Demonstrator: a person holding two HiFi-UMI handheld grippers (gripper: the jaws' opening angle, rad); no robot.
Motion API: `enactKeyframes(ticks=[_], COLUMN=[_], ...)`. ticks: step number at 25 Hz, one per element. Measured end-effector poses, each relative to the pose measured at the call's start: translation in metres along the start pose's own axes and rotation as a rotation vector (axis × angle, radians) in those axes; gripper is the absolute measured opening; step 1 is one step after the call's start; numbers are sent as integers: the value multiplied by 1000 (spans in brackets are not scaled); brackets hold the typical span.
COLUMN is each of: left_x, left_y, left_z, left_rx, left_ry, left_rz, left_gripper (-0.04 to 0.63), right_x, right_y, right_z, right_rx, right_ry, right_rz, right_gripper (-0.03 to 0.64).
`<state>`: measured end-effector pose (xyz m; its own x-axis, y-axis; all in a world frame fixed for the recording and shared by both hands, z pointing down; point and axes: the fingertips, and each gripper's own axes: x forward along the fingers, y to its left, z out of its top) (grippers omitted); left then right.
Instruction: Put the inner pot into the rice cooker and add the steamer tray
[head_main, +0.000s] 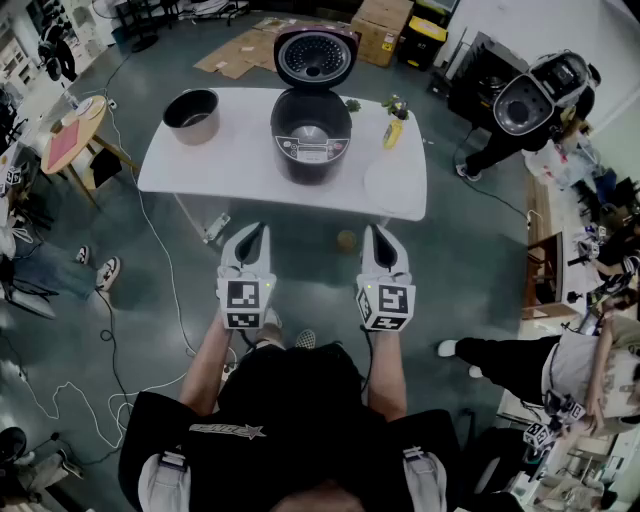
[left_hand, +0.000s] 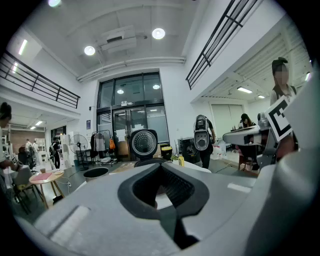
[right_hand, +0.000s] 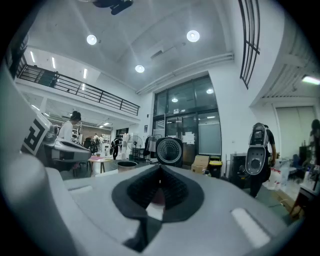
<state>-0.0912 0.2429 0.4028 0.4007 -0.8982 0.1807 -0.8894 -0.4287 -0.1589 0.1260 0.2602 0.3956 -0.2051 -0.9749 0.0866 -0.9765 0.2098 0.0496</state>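
Note:
On the white table (head_main: 200, 175) the dark rice cooker (head_main: 311, 140) stands with its lid (head_main: 316, 55) raised, and its well looks empty. The inner pot (head_main: 192, 115) sits apart at the table's left end. A flat white round steamer tray (head_main: 394, 184) lies at the right front. My left gripper (head_main: 252, 233) and right gripper (head_main: 380, 236) are side by side just short of the table's near edge, both shut and holding nothing. The left gripper view looks over shut jaws at the lid (left_hand: 144, 143) and pot (left_hand: 96, 173). The right gripper view likewise shows the lid (right_hand: 169, 150) and pot (right_hand: 127, 164).
A yellow bottle (head_main: 394, 131) and small plants stand behind the tray. A round wooden table (head_main: 78, 132) is at the left, cardboard boxes (head_main: 380, 25) are behind the white table, and cables cross the floor. A person with a camera rig (head_main: 540, 95) stands at the right rear; others sit nearby.

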Motion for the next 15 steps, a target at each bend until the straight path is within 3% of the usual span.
enactKeyframes(ticks=[15], left_x=[12], left_y=[5], left_z=[9], left_rx=[2], left_ry=[-20], left_rz=[-5], left_gripper=[11], right_x=[16], right_y=[14], right_z=[6], right_rx=[1], right_ry=[-15], right_rz=[40], right_gripper=[3])
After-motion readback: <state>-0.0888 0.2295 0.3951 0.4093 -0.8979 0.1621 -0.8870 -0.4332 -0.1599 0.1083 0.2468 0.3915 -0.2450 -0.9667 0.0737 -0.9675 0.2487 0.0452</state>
